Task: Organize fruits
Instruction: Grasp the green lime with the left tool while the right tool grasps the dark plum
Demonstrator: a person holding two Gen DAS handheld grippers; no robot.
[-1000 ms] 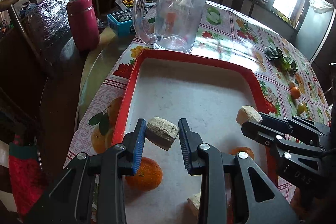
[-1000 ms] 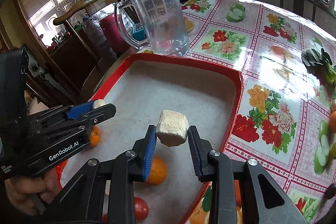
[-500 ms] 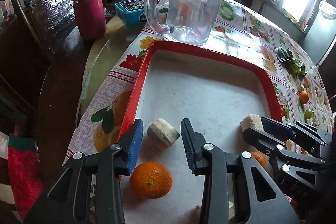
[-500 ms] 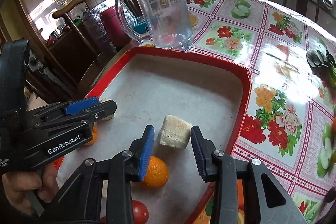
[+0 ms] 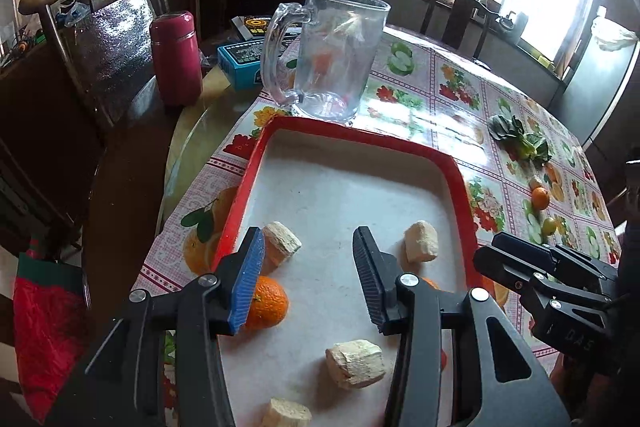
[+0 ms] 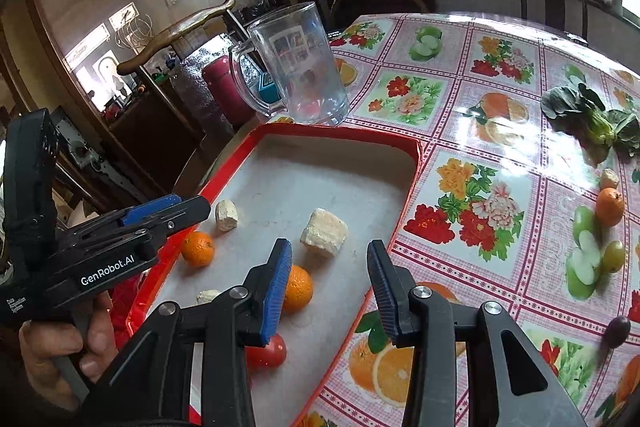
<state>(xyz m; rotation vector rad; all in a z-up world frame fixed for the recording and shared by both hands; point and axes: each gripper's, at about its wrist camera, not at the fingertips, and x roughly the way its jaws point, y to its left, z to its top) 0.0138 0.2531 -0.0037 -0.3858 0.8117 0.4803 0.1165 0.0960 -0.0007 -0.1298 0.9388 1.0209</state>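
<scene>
Our red tray (image 5: 460, 171) holds pale chunks (image 5: 420, 241), oranges (image 5: 266, 303) and a tomato (image 6: 266, 351); both grippers' fingers (image 5: 248, 283) have just opened, empty.

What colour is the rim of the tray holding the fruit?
Red rim around a whitish floor; clearest in the left wrist view.

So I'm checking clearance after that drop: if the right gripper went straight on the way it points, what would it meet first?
Probably the pale chunk lying in the red tray, just ahead of the right gripper, whose jaws have just been opening and hold nothing. Depth is hard to judge; it could pass just right of the chunk onto the tray floor.
</scene>
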